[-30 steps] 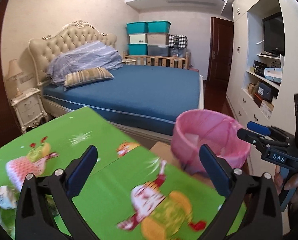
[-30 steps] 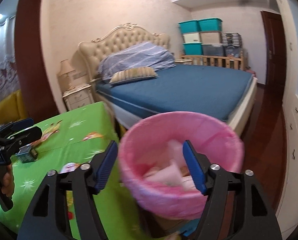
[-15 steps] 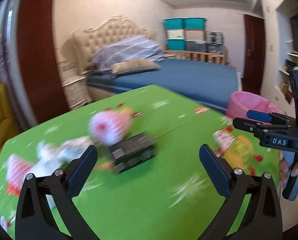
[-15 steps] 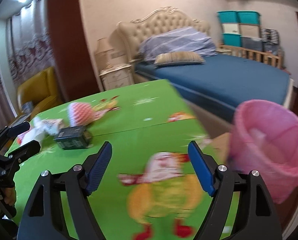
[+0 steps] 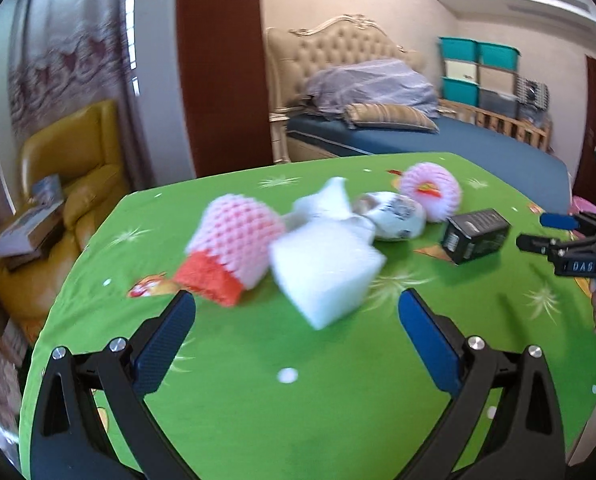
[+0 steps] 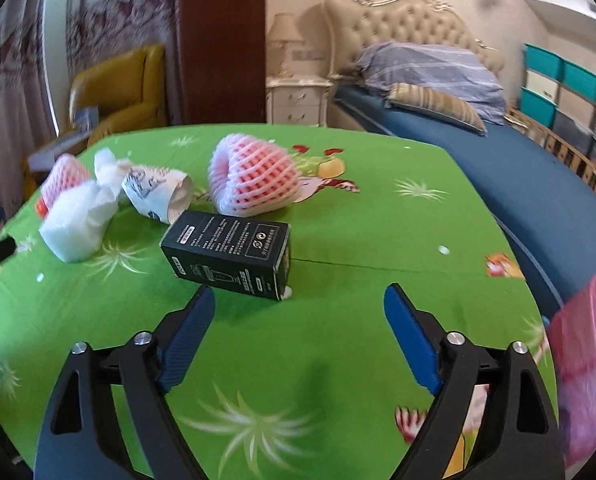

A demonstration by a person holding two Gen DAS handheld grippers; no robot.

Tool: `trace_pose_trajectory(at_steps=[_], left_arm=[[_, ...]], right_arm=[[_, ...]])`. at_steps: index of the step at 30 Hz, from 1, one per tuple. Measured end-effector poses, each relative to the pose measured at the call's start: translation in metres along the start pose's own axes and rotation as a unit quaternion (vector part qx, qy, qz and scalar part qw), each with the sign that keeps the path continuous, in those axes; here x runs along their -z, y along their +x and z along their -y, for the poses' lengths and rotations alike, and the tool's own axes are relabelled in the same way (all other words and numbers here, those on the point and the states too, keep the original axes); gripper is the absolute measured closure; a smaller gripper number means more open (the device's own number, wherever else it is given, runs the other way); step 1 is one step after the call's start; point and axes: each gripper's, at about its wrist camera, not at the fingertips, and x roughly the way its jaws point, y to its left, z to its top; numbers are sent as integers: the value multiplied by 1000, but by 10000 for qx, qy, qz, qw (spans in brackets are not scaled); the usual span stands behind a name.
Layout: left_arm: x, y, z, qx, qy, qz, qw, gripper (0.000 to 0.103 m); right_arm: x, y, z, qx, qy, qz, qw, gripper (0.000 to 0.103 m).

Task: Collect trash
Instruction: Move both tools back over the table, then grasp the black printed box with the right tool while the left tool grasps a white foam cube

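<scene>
1. Lining up the next pick is where I judge we are: both grippers face the litter on the green cartoon-print tablecloth (image 6: 338, 240), and neither has anything in hand.
2. My right gripper (image 6: 300, 336) has just been opening its jaws and now stands wide, with only bare cloth between the blue pads. The black printed cardboard box (image 6: 228, 258) lies just beyond its fingertips, long side towards me.
3. My left gripper (image 5: 296, 338) is also spread wide and empty. Ahead of it sits the crumpled white paper wad (image 5: 324, 272), touching a pink foam fruit net with an orange end (image 5: 228, 250).
4. Farther back lie a rolled white printed paper cup (image 6: 158, 194) and a second pink foam fruit net (image 6: 254, 180), near each other.
5. The pink-lined waste bin (image 6: 586, 372) stands off the table's right edge, well apart from the litter.
6. Next, I think the right gripper needs to ease forward, straddle the box across its narrow width, then close.
7. The bin is cut off by the frame, so I cannot see its contents. In the left view the nearer litter is smeared, and where the wad ends I cannot say.
</scene>
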Motion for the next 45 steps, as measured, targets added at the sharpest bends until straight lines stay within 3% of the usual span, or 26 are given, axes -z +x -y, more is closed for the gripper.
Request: trace_pose_trajectory(at_steps=[5, 8, 14, 18, 21, 24, 26, 27, 31, 33, 35, 37, 42, 45], left_arm=[[5, 0, 12, 343, -118, -221, 9991, 5], [4, 5, 26, 271, 105, -227, 9993, 5], [-4, 8, 28, 263, 14, -177, 9995, 5], [-3, 11, 28, 235, 38, -256, 9994, 5], [0, 9, 29, 165, 56, -270, 9995, 5], [2, 6, 25, 124, -6, -286, 9995, 5], [5, 5, 20, 125, -78, -305, 9994, 5], [6, 5, 19, 127, -107, -320, 9993, 5], [9, 5, 19, 235, -248, -429, 9985, 5], [10, 5, 21, 254, -252, -470, 9983, 5], [11, 6, 22, 247, -255, -502, 9981, 5], [10, 9, 22, 218, -302, -550, 9978, 5], [0, 27, 26, 313, -630, -739, 9948, 5], [-8, 39, 38, 244, -569, -826, 9947, 5]], right_arm=[[-11, 27, -4, -63, -321, -351, 9988, 19], [-19, 36, -6, -92, -579, -422, 9974, 19], [-31, 60, -31, -725, -1567, -607, 9831, 19], [-36, 64, -49, -1048, -1838, -558, 9758, 19], [-35, 52, -60, -1352, -1879, -491, 9716, 32], [-26, 35, -68, -1514, -1965, -489, 9675, 37], [-17, 23, -74, -1531, -2047, -469, 9656, 51], [-13, 19, -77, -1539, -2038, -468, 9657, 55], [-6, 7, -89, -1648, -1871, -391, 9676, 55], [-4, 8, -95, -1526, -1874, -357, 9697, 55], [-4, 11, -101, -1345, -1935, -315, 9713, 64], [-5, 12, -103, -1263, -1872, -258, 9738, 65], [-3, 5, -92, -1027, -1338, -39, 9857, 65], [-1, -7, -84, -1017, -877, 107, 9909, 65]])
